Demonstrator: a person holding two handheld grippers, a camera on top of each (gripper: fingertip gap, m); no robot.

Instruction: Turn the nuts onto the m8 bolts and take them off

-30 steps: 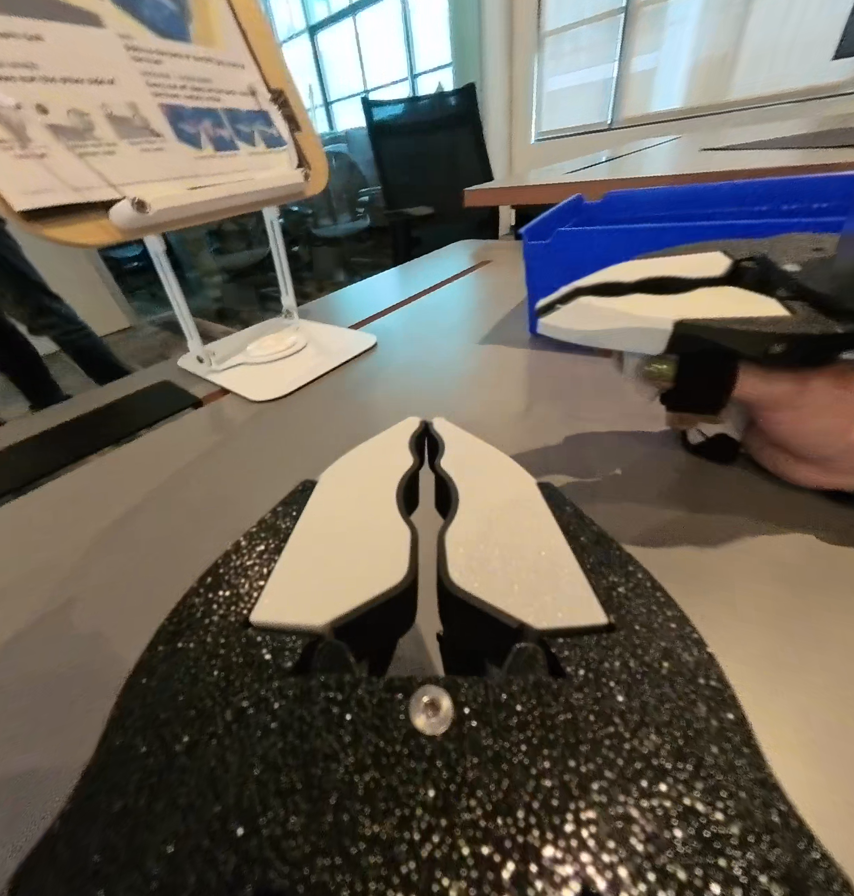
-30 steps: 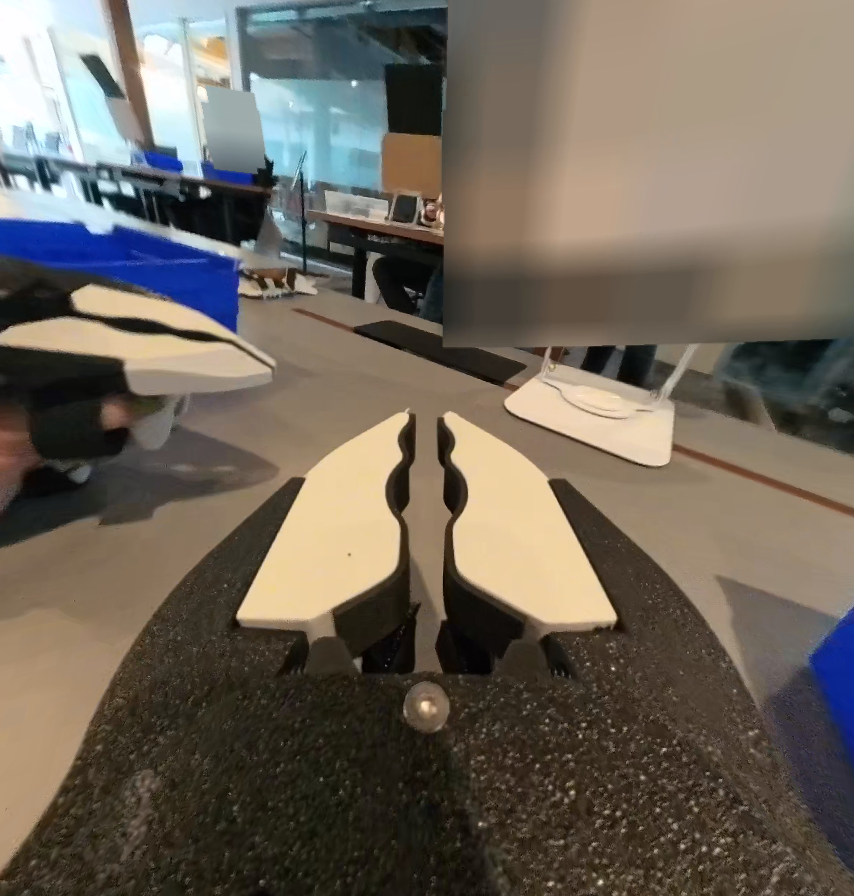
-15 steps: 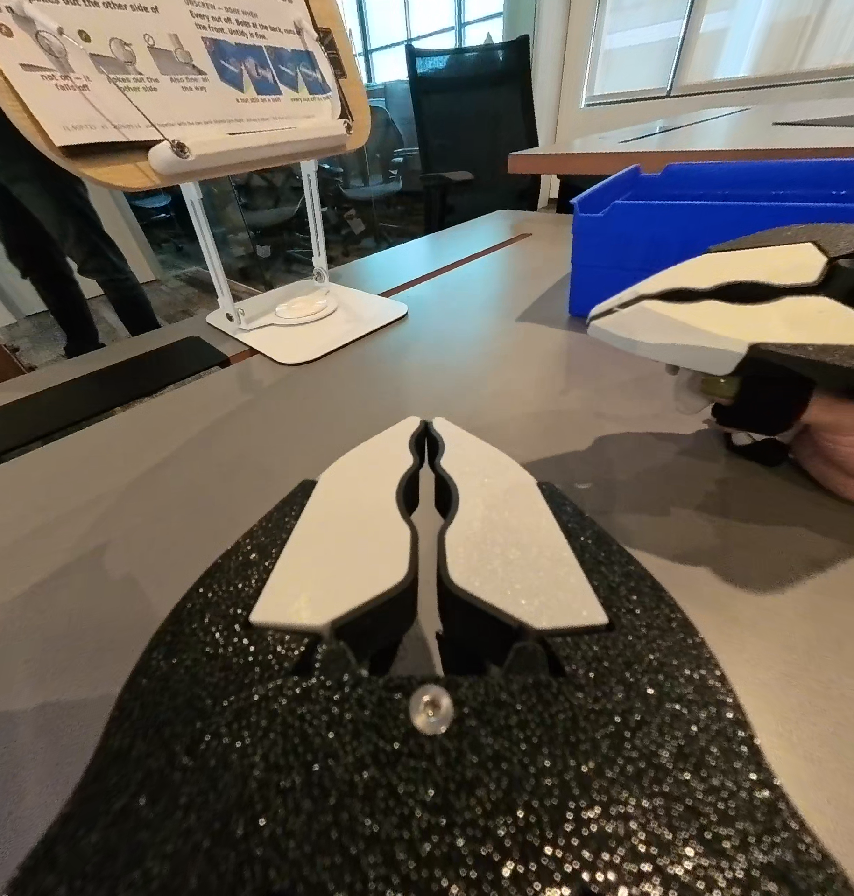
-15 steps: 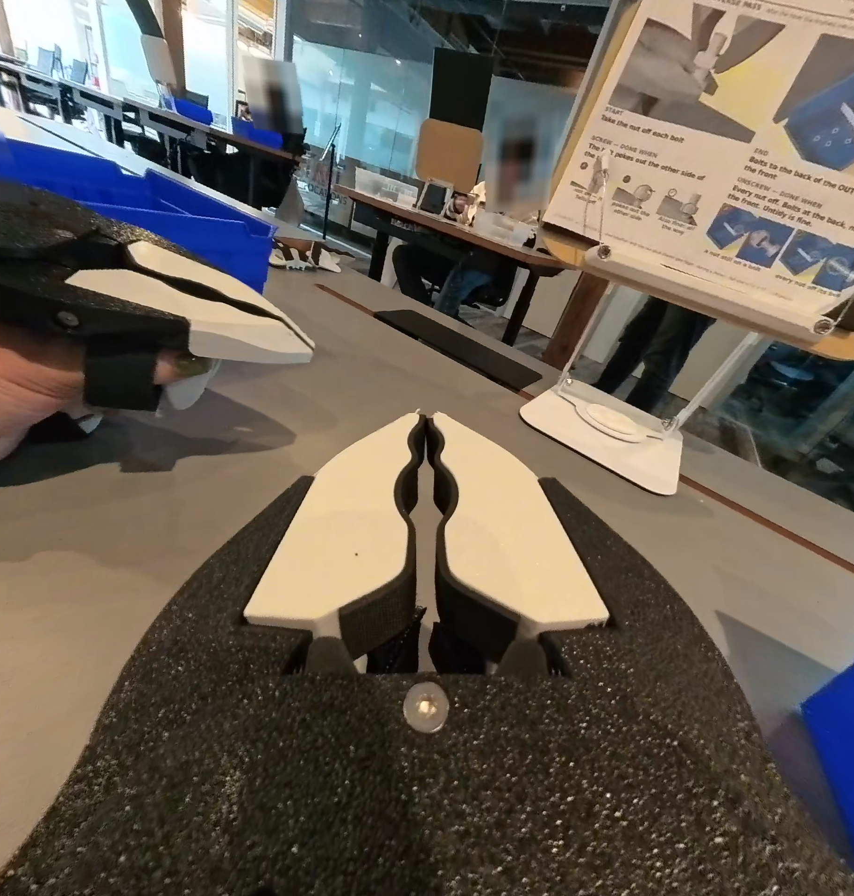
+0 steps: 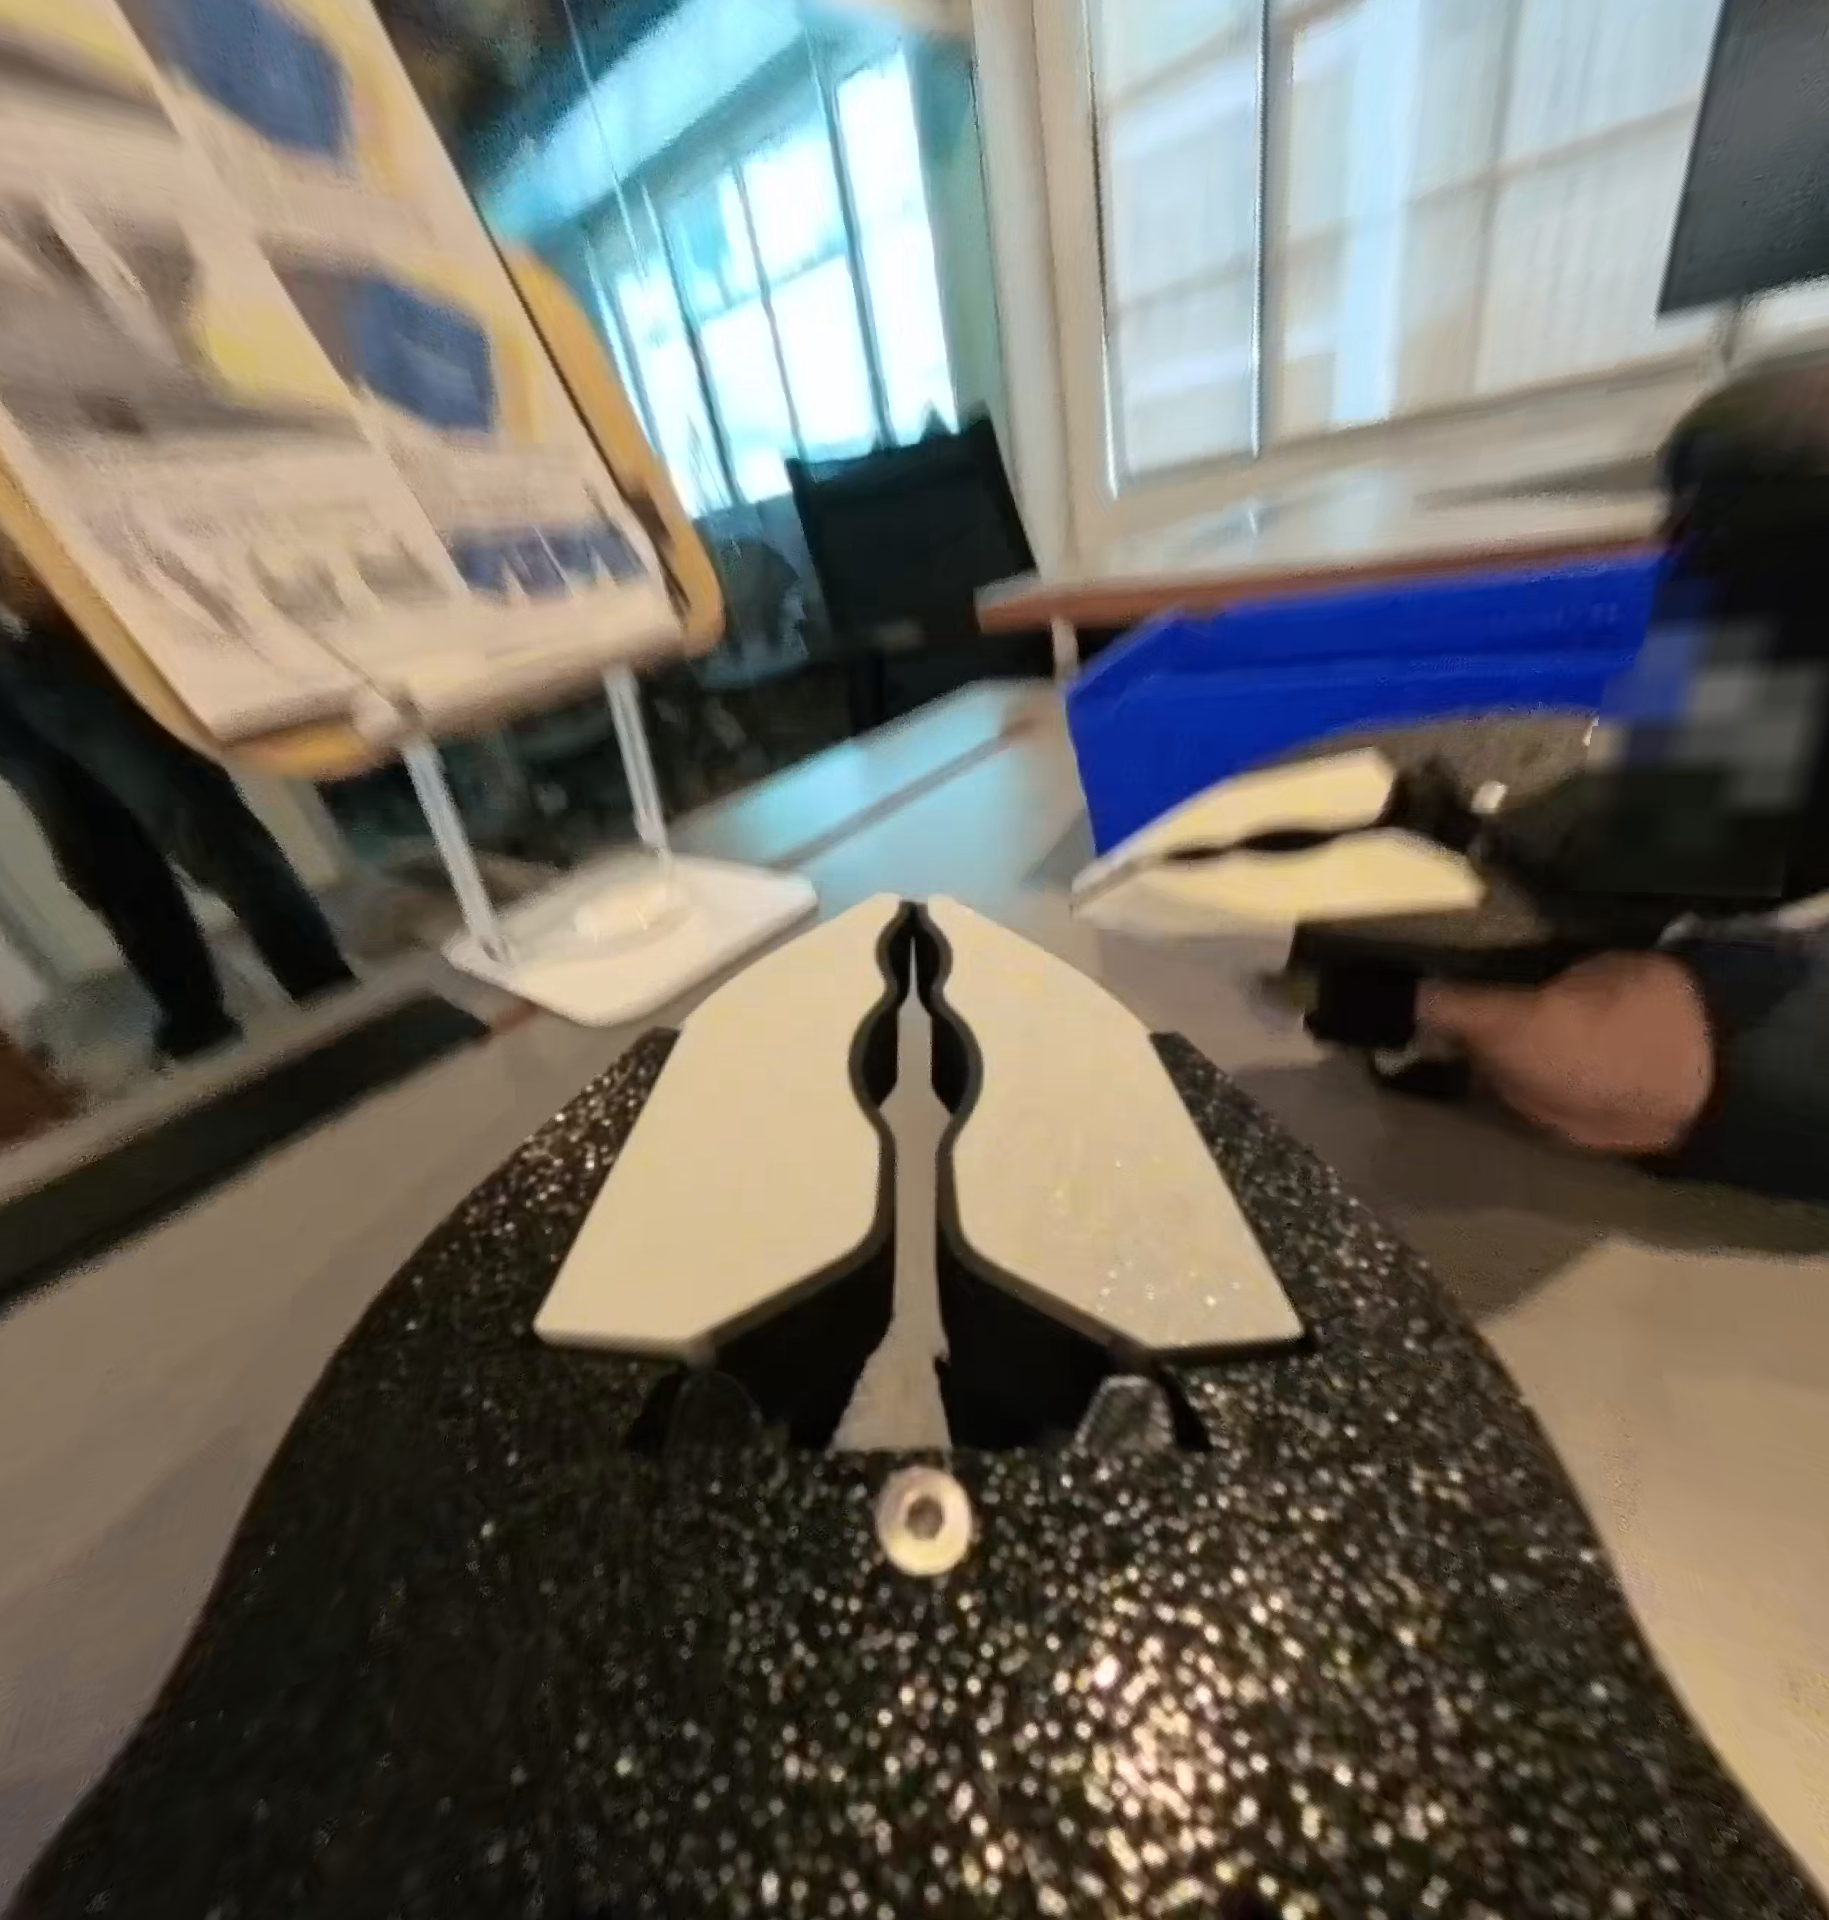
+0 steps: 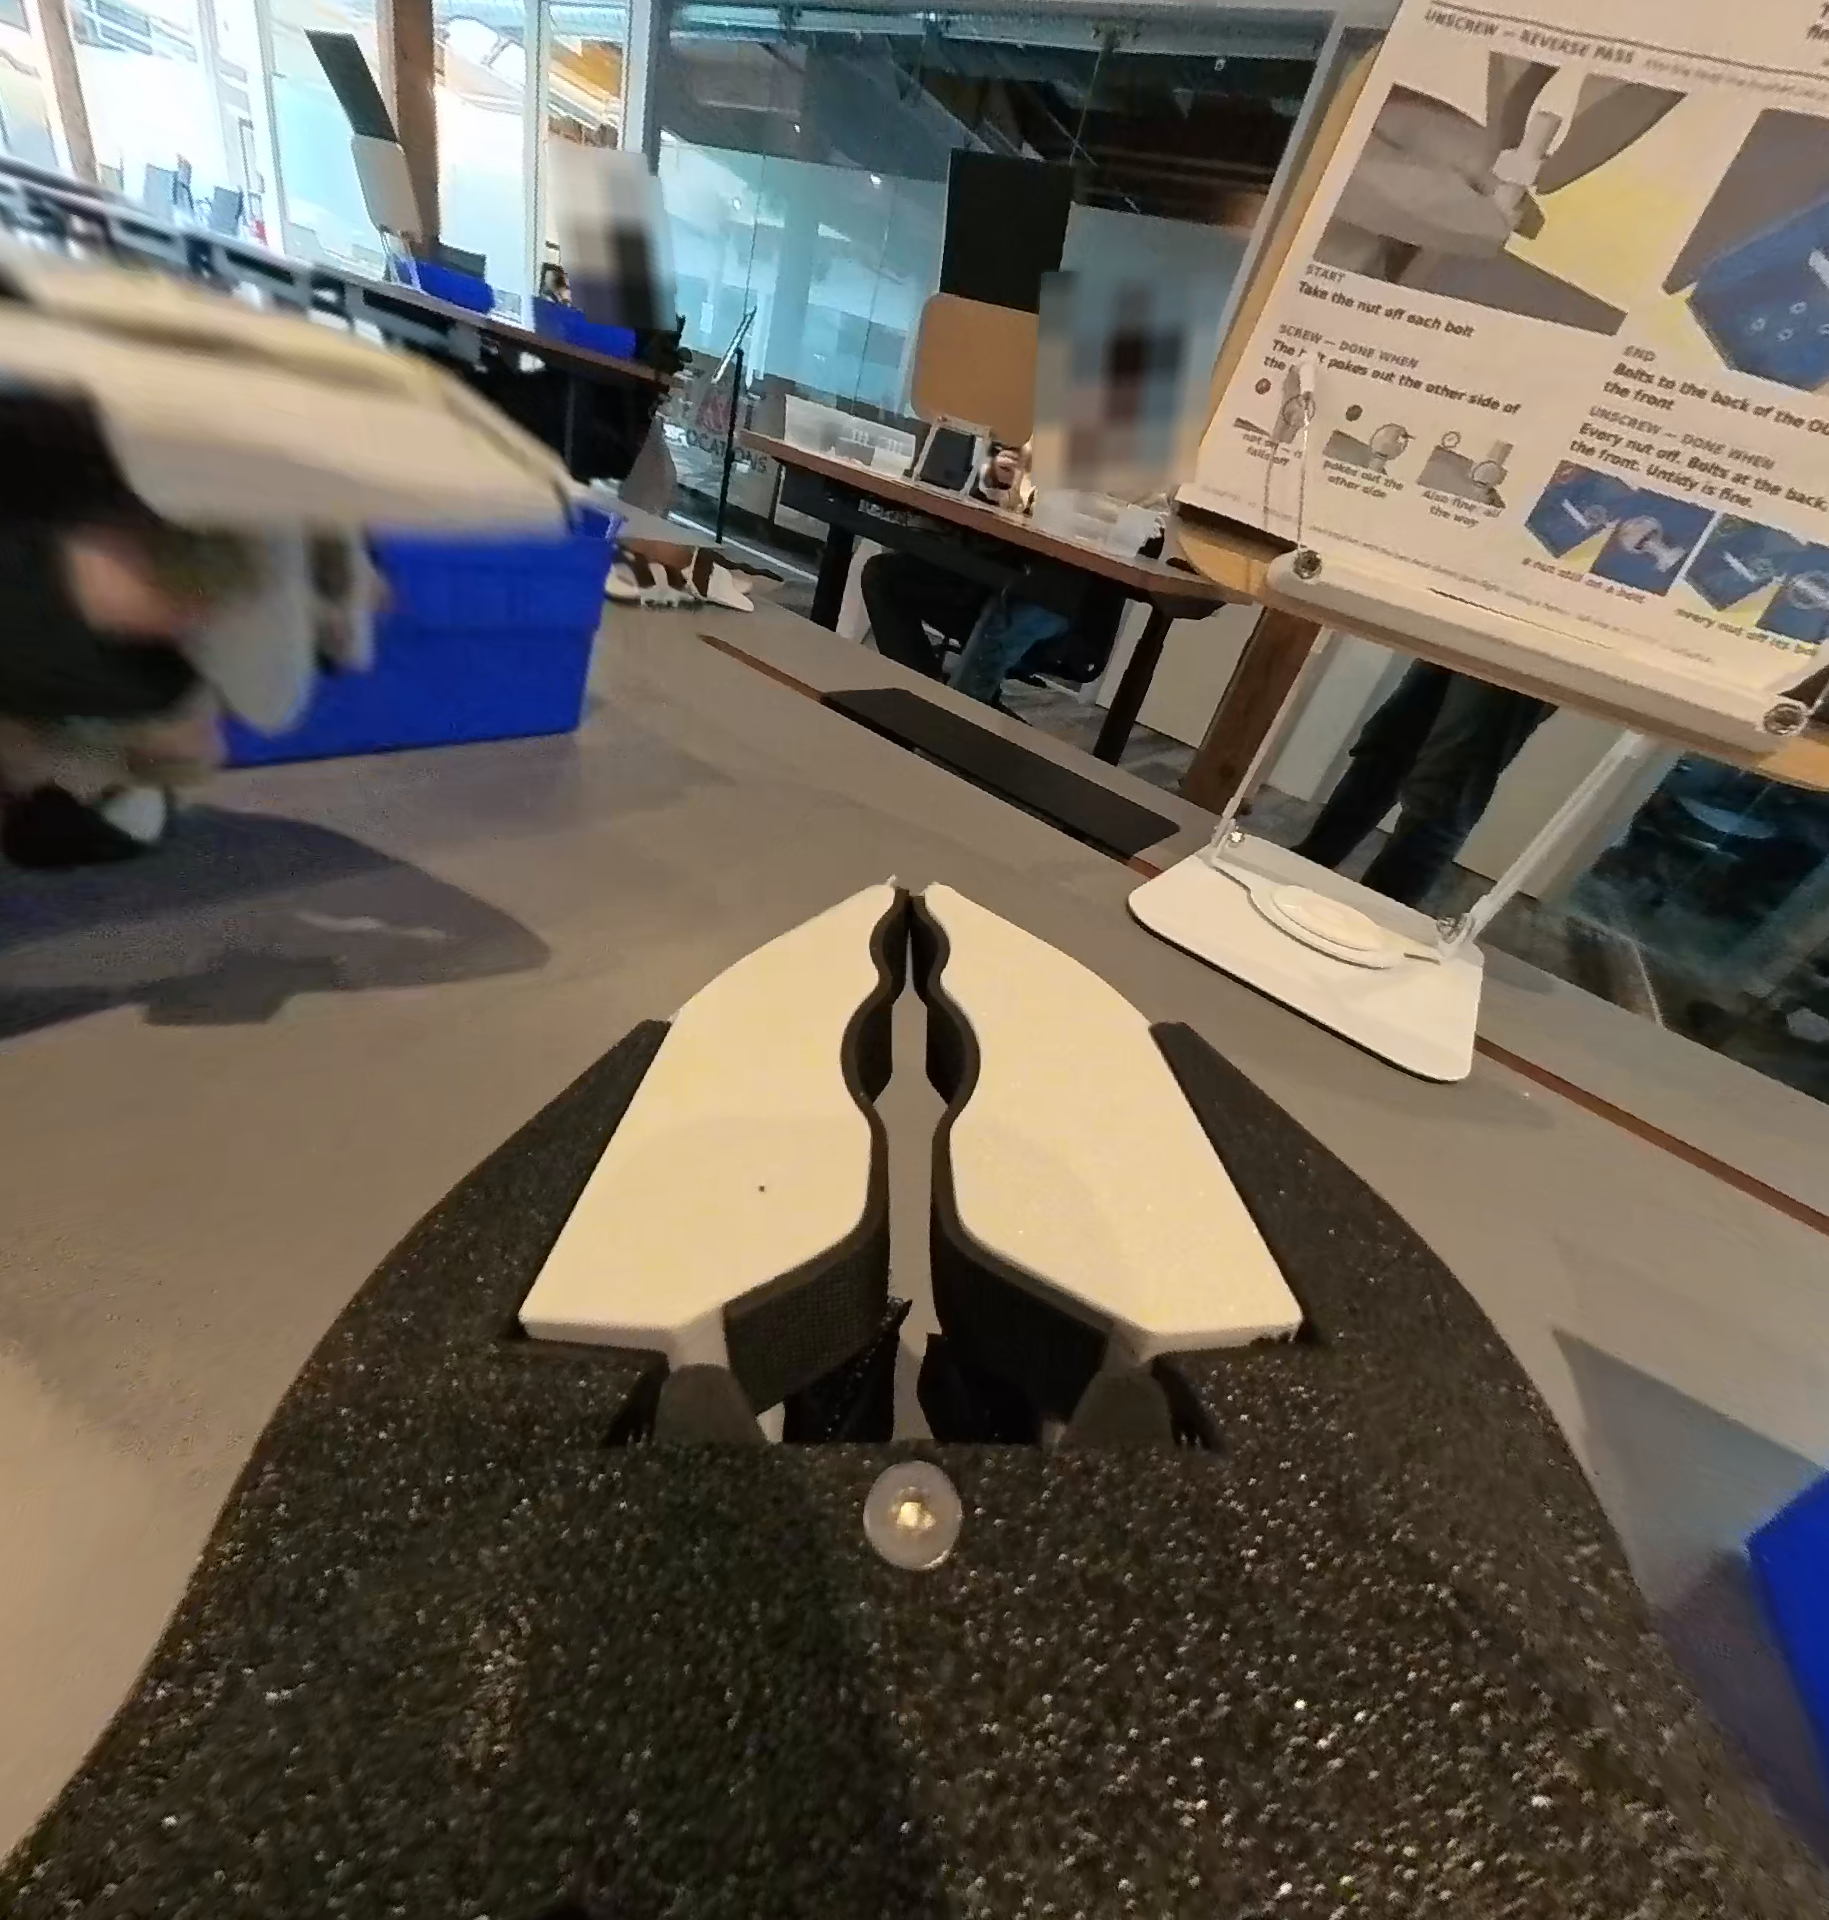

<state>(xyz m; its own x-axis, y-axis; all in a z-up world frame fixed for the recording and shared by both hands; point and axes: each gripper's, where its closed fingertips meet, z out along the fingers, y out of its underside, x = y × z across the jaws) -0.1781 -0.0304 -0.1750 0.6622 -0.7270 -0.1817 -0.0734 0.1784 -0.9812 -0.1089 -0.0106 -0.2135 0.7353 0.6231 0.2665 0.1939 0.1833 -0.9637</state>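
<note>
No nut or bolt shows in either view. In the left wrist view my left gripper (image 5: 915, 914) is shut, its white fingertips touching with nothing between them, above the grey table (image 5: 266, 1299). My right gripper (image 5: 1086, 896) shows at the right, held in a hand (image 5: 1575, 1049), shut and turned on its side in front of a blue bin (image 5: 1357, 665). In the right wrist view my right gripper (image 6: 908, 896) is shut with nothing between its pads. The left gripper (image 6: 536, 473) is a blur at the upper left.
A white stand base (image 6: 1315, 966) carries a slanted instruction board (image 6: 1575, 343) at the right; it also shows in the left wrist view (image 5: 629, 935). A blue bin (image 6: 453, 644) sits at the left, another blue bin's corner (image 6: 1824, 1621) at the lower right. A black strip (image 6: 993, 748) runs along the table. The left gripper's tips are roughly 9 cm from the right gripper's.
My right gripper's pads closed from a narrow gap onto nothing. The left gripper stayed shut and is swinging fast, so its view is blurred; it has risen in the right wrist view.
</note>
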